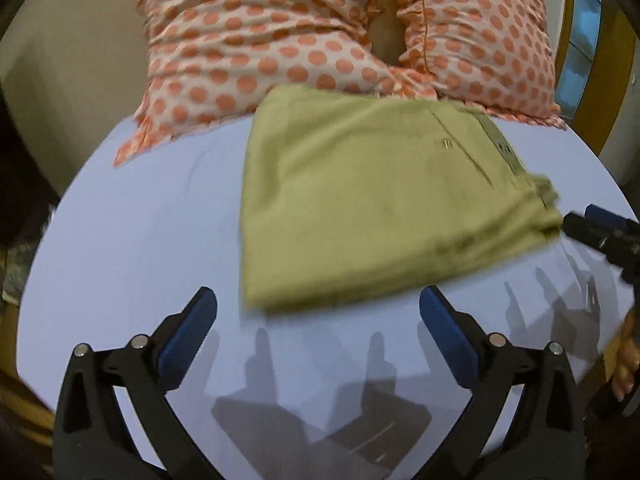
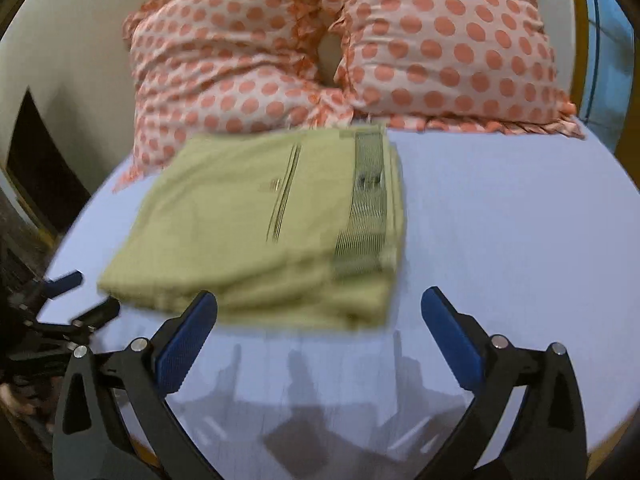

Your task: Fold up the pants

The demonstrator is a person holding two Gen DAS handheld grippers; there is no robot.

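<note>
Both tongs, the left tongs [image 1: 318,308] and the right tongs [image 2: 319,308], stand wide and hold nothing, while the pants [image 1: 372,200] lie just ahead on the bed [image 1: 140,240] as a compact rectangle, so folding seems nearly finished.

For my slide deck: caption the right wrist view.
Open right gripper hovers before folded khaki pants on a lavender bed sheet, polka-dot pillows behind.

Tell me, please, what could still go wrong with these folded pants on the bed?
1. The pants are a loose stack of layers; the open right gripper sits at their near edge and could scuff the fold apart.
2. Their far edge touches the polka-dot pillows, so pushing them back could rumple it.
</note>
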